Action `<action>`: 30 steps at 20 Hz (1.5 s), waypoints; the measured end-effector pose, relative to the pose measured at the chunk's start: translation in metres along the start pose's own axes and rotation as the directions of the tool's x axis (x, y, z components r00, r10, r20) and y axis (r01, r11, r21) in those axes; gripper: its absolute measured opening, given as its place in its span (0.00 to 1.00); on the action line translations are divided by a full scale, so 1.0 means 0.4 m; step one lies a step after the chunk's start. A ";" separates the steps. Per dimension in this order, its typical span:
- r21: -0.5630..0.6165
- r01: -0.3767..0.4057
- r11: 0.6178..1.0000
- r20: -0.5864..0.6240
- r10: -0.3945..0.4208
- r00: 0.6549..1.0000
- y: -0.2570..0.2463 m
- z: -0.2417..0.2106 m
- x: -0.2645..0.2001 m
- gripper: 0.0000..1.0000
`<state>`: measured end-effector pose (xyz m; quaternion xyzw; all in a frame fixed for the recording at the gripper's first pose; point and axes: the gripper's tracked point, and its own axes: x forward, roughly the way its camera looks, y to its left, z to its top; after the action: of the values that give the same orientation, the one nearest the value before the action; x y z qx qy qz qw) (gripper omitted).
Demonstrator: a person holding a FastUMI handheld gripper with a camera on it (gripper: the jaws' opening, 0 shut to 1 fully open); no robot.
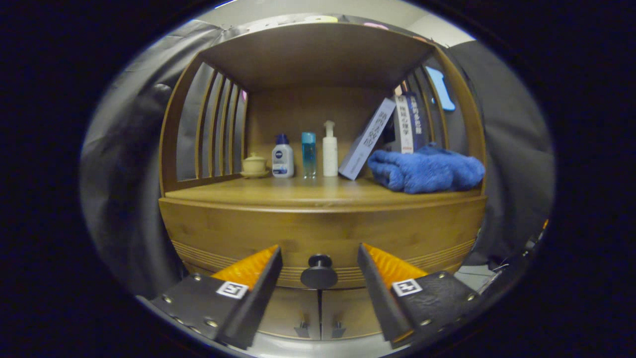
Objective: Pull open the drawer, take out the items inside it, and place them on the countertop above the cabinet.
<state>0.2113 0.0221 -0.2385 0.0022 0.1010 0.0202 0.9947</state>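
A wooden cabinet fills the scene, with a closed drawer (238,233) whose front spans its width below the countertop (308,191). A round dark knob (319,271) sticks out from the middle of the drawer front. My gripper (319,256) is open, its two fingers standing either side of the knob with a gap on each side, touching nothing. The drawer's inside is hidden.
On the countertop, at the back, stand a small lidded cup (254,165), a white bottle with a blue cap (282,156), a teal bottle (308,154), a white pump bottle (330,149) and leaning books (370,138). A folded blue towel (427,171) lies at the right. Two lower doors (320,315) sit beneath the drawer.
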 end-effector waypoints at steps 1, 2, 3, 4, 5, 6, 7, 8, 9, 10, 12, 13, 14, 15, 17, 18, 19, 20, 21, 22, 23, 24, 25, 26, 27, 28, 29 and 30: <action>0.009 -0.024 1.000 -0.010 0.024 1.000 0.014 -0.009 0.015 0.73; -0.010 -0.007 1.000 -0.026 0.007 1.000 -0.001 -0.021 0.030 0.66; -0.031 0.002 1.000 -0.033 -0.003 0.999 -0.008 -0.024 0.018 0.66; -0.025 0.011 1.000 -0.009 -0.011 1.000 -0.007 -0.013 0.026 0.53; -0.026 0.012 1.000 -0.019 -0.013 1.000 -0.007 -0.019 0.033 0.41; -0.018 0.013 1.000 -0.003 -0.013 1.000 -0.007 -0.015 0.033 0.40; -0.006 0.020 1.000 -0.008 -0.020 1.000 -0.008 -0.021 0.037 0.41; 0.008 0.029 1.000 -0.008 -0.029 1.000 -0.009 -0.021 0.033 0.41; 0.002 0.024 1.000 -0.002 -0.024 1.000 -0.006 -0.019 0.034 0.41; -0.020 0.005 1.000 0.015 -0.005 1.000 -0.005 -0.021 0.033 0.41; -0.023 -0.042 0.999 -0.002 0.042 0.999 0.000 -0.031 0.020 0.41; 0.021 -0.048 0.999 -0.045 0.049 0.998 0.001 -0.030 0.004 0.37; 0.037 -0.043 0.998 -0.072 0.046 0.996 0.001 -0.051 -0.011 0.34; 0.007 -0.039 0.999 -0.048 0.039 0.998 0.003 -0.046 -0.015 0.25; -0.054 -0.019 0.998 -0.027 0.017 0.999 -0.004 -0.042 -0.063 0.25; -0.050 -0.015 0.999 -0.030 0.013 0.999 0.005 -0.054 -0.099 0.26; -0.028 -0.007 1.000 -0.032 0.007 0.999 0.005 -0.056 -0.133 0.25; -0.008 -0.006 1.000 -0.030 0.006 1.000 0.004 -0.059 -0.160 0.25; -0.002 -0.006 1.000 -0.033 0.006 0.999 0.004 -0.063 -0.183 0.25; -0.005 -0.002 1.000 -0.030 0.002 1.000 0.004 -0.065 -0.206 0.25; -0.012 0.003 1.000 -0.036 -0.003 0.999 0.003 -0.072 -0.229 0.25; -0.018 0.008 1.000 -0.038 -0.009 0.999 0.003 -0.080 -0.258 0.25; -0.022 0.013 1.000 -0.045 -0.014 0.999 0.002 -0.087 -0.287 0.25; -0.028 0.016 0.999 -0.047 -0.017 0.999 0.002 -0.097 -0.310 0.25; -0.033 0.024 0.999 -0.053 -0.026 0.998 0.000 -0.108 -0.334 0.25; -0.034 0.034 0.999 -0.057 -0.036 0.998 -0.002 -0.108 -0.348 0.25; -0.050 0.052 0.997 -0.078 -0.056 0.995 -0.002 -0.120 -0.367 0.25; -0.050 0.059 0.997 -0.068 -0.063 0.996 -0.003 -0.115 -0.385 0.25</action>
<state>0.0513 0.0148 -0.2527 -0.0253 0.1349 -0.0077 0.9905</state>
